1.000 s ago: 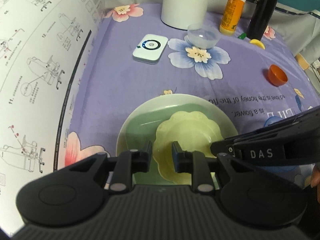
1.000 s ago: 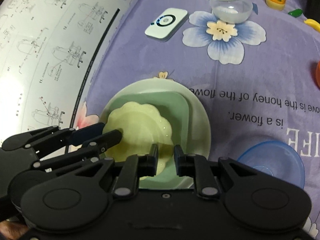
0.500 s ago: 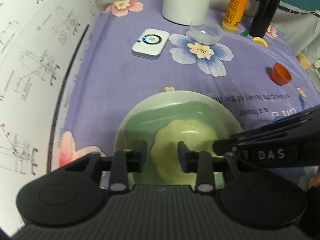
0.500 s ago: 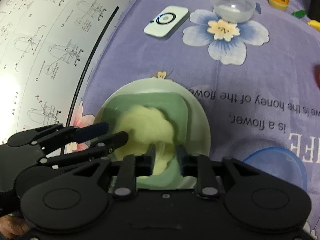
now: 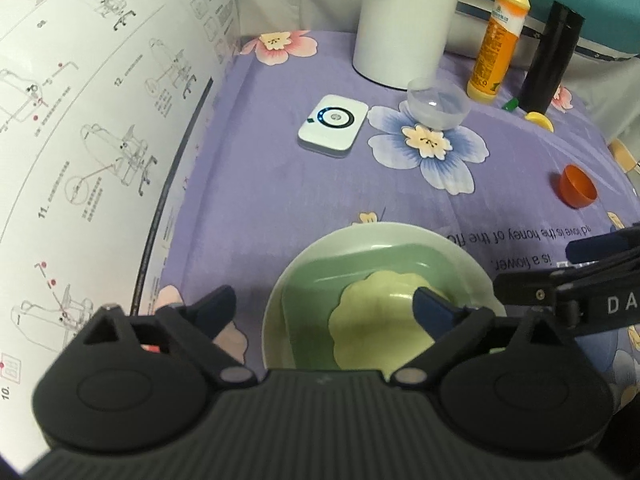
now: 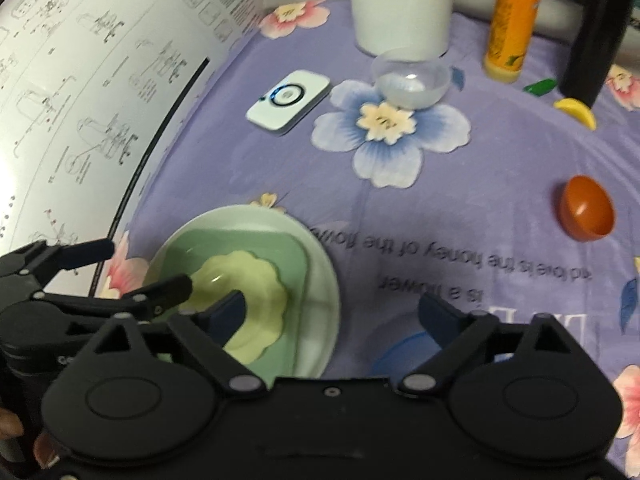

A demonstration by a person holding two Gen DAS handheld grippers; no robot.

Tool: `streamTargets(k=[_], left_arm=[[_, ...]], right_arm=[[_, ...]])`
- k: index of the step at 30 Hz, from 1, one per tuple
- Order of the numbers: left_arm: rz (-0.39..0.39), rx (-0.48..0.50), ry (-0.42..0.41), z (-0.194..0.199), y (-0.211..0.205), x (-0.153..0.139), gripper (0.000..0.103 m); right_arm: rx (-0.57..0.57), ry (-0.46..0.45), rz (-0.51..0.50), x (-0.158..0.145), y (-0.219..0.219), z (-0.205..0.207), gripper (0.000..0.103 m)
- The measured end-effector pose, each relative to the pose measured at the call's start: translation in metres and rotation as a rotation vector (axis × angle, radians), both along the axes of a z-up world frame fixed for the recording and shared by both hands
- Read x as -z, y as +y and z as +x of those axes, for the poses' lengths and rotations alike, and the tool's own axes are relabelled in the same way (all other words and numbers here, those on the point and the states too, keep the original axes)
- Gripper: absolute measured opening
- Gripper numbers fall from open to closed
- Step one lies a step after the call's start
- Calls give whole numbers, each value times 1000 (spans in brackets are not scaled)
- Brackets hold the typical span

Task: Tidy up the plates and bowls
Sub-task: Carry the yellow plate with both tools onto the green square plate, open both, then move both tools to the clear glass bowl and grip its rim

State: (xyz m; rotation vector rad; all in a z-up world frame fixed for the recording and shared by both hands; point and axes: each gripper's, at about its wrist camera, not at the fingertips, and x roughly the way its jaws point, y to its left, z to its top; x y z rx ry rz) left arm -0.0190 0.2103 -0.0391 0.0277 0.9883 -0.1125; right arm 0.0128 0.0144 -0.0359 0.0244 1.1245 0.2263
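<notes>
Scalloped yellow plate (image 5: pixel 380 316) sits stacked on green plate (image 5: pixel 320 296) — I've just opened both jaws, nothing gripped — next grab: blue bowl (image 6: pixel 404 350).

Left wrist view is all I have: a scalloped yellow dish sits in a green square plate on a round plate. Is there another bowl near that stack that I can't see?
Observer: Yes. A blue bowl lies on the cloth close to the right of the round plate, partly hidden behind the right gripper.
Operator: Is that gripper holding anything?
Observer: No. Its fingers have just been opening and stand wide apart, one over the yellow dish and the other over the blue bowl, with nothing pinched between them.
</notes>
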Motion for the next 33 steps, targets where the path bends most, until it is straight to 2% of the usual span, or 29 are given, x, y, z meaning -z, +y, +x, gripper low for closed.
streamTargets(k=[5, 18, 27, 33], left_arm=[[-7, 4, 0, 6, -6, -2, 103], [10, 18, -26, 34, -25, -4, 103], [33, 46, -75, 69, -48, -11, 103], [53, 69, -124, 112, -70, -17, 103]], right_arm=[[32, -7, -1, -1, -16, 2, 102], [90, -13, -7, 1, -50, 13, 103], [149, -30, 11, -5, -85, 42, 103], [217, -32, 44, -7, -108, 79, 103]])
